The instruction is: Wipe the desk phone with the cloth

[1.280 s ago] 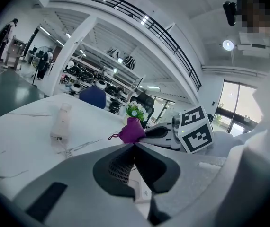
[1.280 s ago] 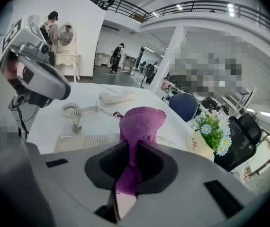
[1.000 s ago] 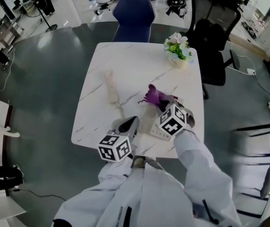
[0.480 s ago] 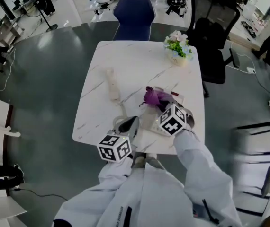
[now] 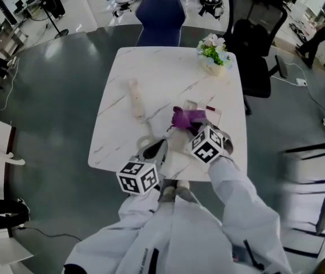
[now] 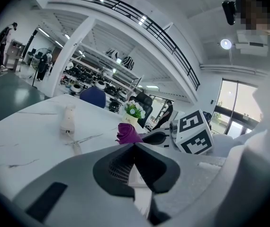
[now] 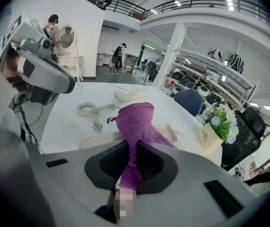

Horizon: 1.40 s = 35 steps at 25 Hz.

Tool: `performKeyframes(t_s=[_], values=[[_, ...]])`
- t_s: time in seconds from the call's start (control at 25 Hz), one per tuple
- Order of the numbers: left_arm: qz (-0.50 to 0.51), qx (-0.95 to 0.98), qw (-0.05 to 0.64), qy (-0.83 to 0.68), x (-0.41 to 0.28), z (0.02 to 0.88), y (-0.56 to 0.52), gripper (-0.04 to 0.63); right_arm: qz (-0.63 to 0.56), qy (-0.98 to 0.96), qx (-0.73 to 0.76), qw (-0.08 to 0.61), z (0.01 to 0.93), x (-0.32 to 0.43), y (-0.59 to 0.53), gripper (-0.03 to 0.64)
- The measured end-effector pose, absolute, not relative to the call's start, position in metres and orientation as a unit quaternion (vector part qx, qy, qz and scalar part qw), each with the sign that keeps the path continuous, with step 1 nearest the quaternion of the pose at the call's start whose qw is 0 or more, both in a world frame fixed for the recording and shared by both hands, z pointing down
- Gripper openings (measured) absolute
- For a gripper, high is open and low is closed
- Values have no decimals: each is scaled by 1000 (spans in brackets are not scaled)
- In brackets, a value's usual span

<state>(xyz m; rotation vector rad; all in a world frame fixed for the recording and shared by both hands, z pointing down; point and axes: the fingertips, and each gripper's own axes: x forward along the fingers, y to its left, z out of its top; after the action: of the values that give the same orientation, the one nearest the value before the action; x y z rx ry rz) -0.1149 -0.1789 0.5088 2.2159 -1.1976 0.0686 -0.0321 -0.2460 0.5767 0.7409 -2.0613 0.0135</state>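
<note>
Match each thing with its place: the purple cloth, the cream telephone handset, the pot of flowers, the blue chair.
1 purple knitted cloth
2 cream telephone handset
3 white pot of flowers
4 blue padded chair

A beyond the white marble table's far edge
B clamped in the right tongs
C on the table's far right corner
D lying on the table's left half

Pairs: 1-B, 2-D, 3-C, 4-A

We find open tabletop (image 5: 168,76) mid-table; the handset (image 5: 134,100) bars the left, the flower pot (image 5: 212,59) the far right corner.
</note>
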Motion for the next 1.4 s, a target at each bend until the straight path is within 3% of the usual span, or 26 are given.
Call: performKeyframes(t_s=[1.4], values=[[27,850,297,-434,-129,503,-140,-2,47,-839,286,461,593,-50,-178,33]])
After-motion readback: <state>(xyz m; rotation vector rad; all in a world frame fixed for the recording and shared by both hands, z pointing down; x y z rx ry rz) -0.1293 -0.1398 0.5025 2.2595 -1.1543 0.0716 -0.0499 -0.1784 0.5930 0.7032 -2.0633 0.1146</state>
